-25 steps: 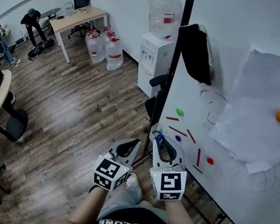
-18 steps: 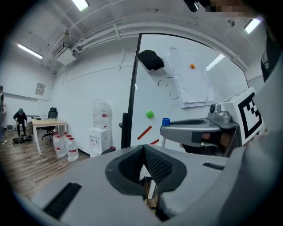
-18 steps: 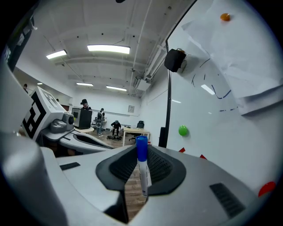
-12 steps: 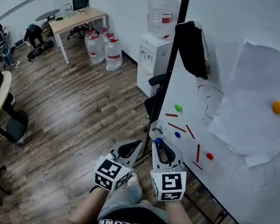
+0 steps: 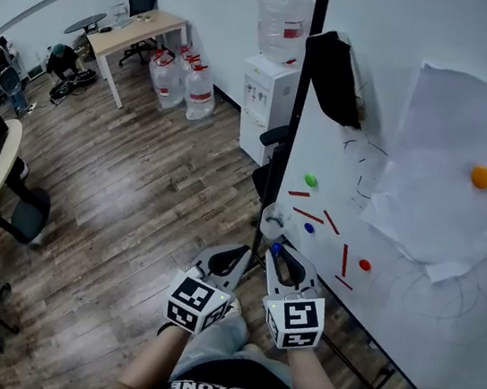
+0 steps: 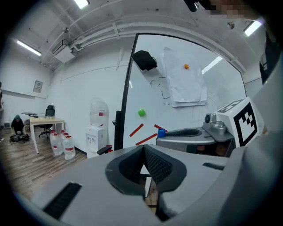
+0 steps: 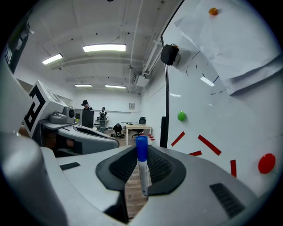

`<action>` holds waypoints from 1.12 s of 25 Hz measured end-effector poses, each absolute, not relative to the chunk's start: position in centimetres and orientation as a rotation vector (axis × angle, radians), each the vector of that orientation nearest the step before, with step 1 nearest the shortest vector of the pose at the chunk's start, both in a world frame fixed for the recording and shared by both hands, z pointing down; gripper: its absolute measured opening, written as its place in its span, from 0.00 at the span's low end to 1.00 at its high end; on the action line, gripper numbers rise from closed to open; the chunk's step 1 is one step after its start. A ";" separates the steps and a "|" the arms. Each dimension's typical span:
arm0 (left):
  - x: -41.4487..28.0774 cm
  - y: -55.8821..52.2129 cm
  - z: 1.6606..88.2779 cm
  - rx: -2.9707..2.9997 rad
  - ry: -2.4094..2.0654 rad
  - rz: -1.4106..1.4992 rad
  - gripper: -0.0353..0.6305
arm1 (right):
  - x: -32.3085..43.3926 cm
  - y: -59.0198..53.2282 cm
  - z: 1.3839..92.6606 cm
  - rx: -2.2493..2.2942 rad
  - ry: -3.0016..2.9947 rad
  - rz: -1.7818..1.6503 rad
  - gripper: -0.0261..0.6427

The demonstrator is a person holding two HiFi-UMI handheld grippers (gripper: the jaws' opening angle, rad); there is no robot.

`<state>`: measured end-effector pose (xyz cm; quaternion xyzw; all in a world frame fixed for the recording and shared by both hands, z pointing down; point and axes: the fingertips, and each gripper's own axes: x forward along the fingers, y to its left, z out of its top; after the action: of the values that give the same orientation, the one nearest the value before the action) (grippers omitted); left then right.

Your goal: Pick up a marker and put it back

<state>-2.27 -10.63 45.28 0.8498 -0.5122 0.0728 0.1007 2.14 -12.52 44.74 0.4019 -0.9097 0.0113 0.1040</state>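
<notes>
A white marker with a blue cap point(image 7: 142, 167) stands upright between the pads of my right gripper point(image 7: 141, 174), which is shut on it. In the head view the blue cap point(image 5: 275, 249) pokes out of the right gripper point(image 5: 283, 263), close to the lower left of the whiteboard point(image 5: 424, 80). My left gripper point(image 5: 232, 260) hovers beside it over the floor. Its jaws point(image 6: 143, 165) are shut with nothing between them. The left gripper view shows the right gripper point(image 6: 194, 134) and the marker's cap point(image 6: 161, 132) from the side.
The whiteboard carries a sheet of paper point(image 5: 443, 192), red strips point(image 5: 307, 215), green point(image 5: 311, 180), blue point(image 5: 309, 228), red point(image 5: 364, 264) and orange point(image 5: 481, 177) magnets, and a black eraser point(image 5: 334, 76). A water dispenser point(image 5: 276, 67), bottles point(image 5: 183, 85), a desk point(image 5: 136, 33) and a person point(image 5: 60, 57) are behind.
Both grippers have stayed almost where they were, the right one still holding the marker. The person at the back left has moved along the floor by the desk.
</notes>
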 end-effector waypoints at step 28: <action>-3.4 -9.2 46.4 2.437 -1.498 0.195 0.06 | 2.1 -11.8 47.8 1.204 -2.656 0.184 0.14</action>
<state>-3.45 -9.17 46.38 0.8421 -0.5174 0.0675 0.1368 2.12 -11.78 47.85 0.4097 -0.9034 0.0627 0.1096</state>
